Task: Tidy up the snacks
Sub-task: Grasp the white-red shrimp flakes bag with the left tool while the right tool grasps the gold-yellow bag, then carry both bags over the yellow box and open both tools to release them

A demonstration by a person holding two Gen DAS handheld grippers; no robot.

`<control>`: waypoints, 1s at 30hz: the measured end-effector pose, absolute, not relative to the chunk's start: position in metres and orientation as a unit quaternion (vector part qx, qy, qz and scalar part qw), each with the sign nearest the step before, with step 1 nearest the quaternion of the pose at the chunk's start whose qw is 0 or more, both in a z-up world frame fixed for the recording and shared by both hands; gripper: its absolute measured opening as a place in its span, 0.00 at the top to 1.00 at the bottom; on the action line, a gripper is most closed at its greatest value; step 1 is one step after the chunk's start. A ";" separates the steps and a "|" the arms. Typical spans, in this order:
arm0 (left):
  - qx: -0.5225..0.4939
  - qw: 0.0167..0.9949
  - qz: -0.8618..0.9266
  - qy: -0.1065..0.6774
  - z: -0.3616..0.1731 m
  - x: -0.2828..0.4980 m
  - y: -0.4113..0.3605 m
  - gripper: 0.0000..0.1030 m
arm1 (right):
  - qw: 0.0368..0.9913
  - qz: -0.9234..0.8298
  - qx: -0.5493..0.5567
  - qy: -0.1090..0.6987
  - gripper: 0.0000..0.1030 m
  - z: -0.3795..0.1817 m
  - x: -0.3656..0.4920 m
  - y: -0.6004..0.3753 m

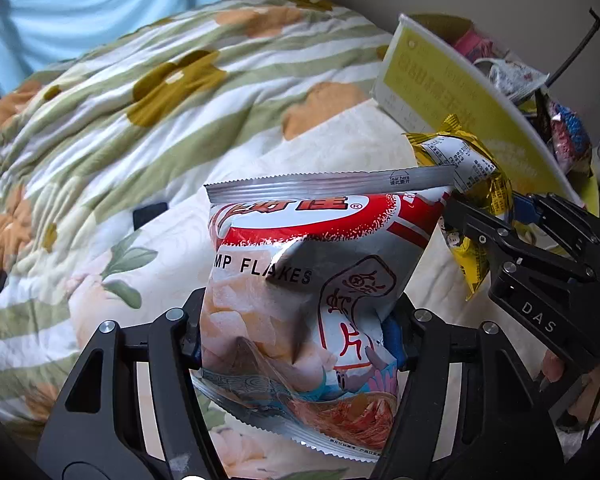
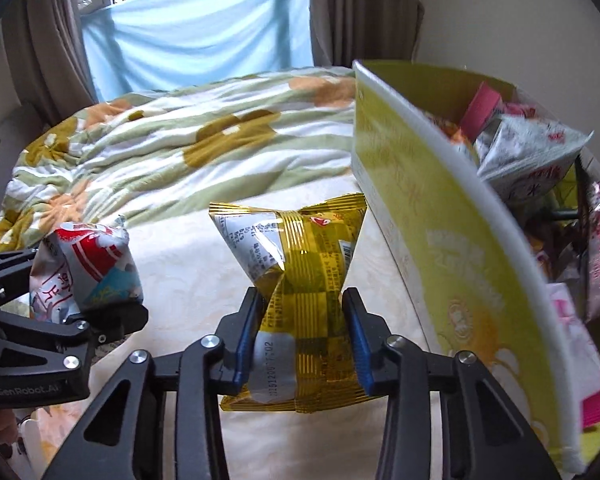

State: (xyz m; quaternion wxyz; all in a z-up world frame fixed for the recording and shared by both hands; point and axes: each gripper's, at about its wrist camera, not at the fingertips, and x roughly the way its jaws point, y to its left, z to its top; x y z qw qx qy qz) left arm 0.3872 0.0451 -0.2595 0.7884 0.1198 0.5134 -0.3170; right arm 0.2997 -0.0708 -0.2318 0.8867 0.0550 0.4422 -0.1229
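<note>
The left gripper (image 1: 296,344) pinches a silver-and-red shrimp flakes bag (image 1: 300,280) by its lower half, lifted above the cream floral bedspread (image 1: 172,248). The right gripper (image 2: 300,336) is clamped on a gold-striped snack packet (image 2: 300,264), creasing its middle, just beside the yellow-green cardboard box (image 2: 440,240), which is full of other snack packs (image 2: 528,160) at the bed's right edge

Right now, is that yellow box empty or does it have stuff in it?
It has stuff in it: several snack packets show above the yellow box wall.
</note>
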 end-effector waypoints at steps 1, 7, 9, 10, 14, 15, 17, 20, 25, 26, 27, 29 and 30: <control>0.116 0.795 -0.311 0.508 -0.248 0.384 0.046 0.41 | 0.892 -0.115 0.057 0.433 0.64 -0.220 0.295 -0.070; 0.092 0.824 -0.287 0.479 -0.179 0.357 0.034 0.41 | 0.918 -0.069 0.073 0.384 0.64 -0.147 0.262 -0.086; 0.083 0.834 -0.286 0.465 -0.157 0.345 0.018 0.41 | 0.923 -0.057 0.077 0.373 0.64 -0.124 0.251 -0.101; 0.080 0.836 -0.286 0.461 -0.149 0.341 0.008 0.41 | 0.925 -0.052 0.078 0.368 0.64 -0.112 0.244 -0.111; 0.058 0.847 -0.284 0.446 -0.118 0.321 -0.044 0.41 | 0.931 -0.042 0.069 0.356 0.64 -0.078 0.223 -0.158; 0.052 0.848 -0.284 0.444 -0.113 0.317 -0.059 0.41 | 0.931 -0.040 0.066 0.356 0.64 -0.070 0.218 -0.175; 0.045 0.849 -0.284 0.443 -0.110 0.313 -0.085 0.41 | 0.933 -0.042 0.061 0.352 0.64 -0.062 0.212 -0.201; 0.034 0.846 -0.285 0.448 -0.112 0.310 -0.132 0.41 | 0.934 -0.044 0.063 0.349 0.64 -0.056 0.205 -0.239; 0.005 0.836 -0.282 0.471 -0.130 0.309 -0.190 0.40 | 0.934 -0.031 0.066 0.351 0.64 -0.055 0.201 -0.288; -0.003 0.834 -0.279 0.476 -0.134 0.309 -0.201 0.38 | 0.933 -0.027 0.064 0.352 0.64 -0.056 0.202 -0.293; -0.009 0.832 -0.277 0.480 -0.137 0.309 -0.207 0.33 | 0.933 -0.022 0.062 0.355 0.64 -0.057 0.204 -0.297; -0.020 0.835 -0.258 0.485 -0.142 0.306 -0.216 0.13 | 0.931 -0.010 0.059 0.360 0.64 -0.059 0.209 -0.308; -0.025 0.838 -0.249 0.485 -0.142 0.303 -0.217 0.02 | 0.930 -0.002 0.058 0.362 0.64 -0.060 0.211 -0.313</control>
